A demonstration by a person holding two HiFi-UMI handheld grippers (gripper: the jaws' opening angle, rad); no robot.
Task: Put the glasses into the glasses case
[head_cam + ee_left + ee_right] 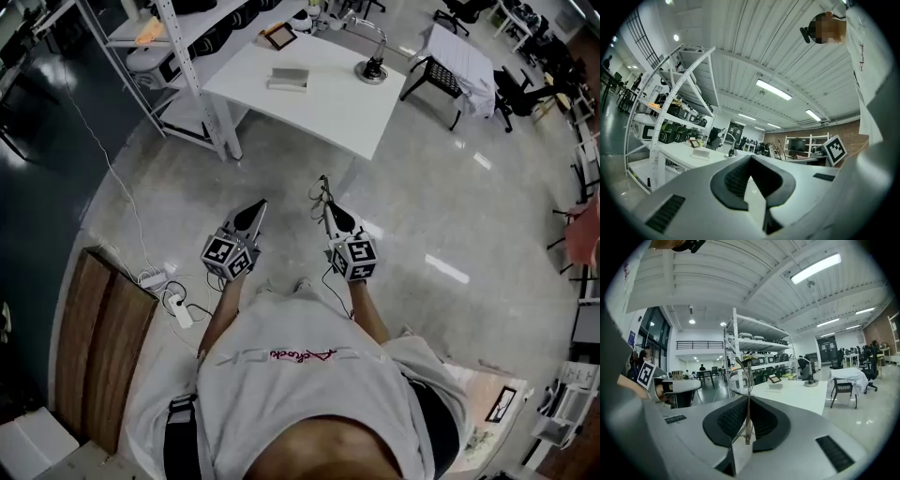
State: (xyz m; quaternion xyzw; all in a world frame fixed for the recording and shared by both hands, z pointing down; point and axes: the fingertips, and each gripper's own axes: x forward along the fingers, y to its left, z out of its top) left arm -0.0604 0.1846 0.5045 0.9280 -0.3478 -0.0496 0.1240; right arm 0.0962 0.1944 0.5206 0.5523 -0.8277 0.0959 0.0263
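Plainly, the right gripper [748, 401] pinches the glasses [748, 380] by a thin wire part, and the frame sticks up past its tips at frame centre. The left gripper [750, 159] is pressed together with nothing in it. The glasses case [288, 79] lies on the white table [328, 117] at upper centre, well apart from both grippers across open floor [422, 216]. The table's near edge faces them.

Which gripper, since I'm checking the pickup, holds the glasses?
The right gripper: its jaws are closed on the thin wire frame of the glasses, while the left gripper has its jaws together with nothing between them.
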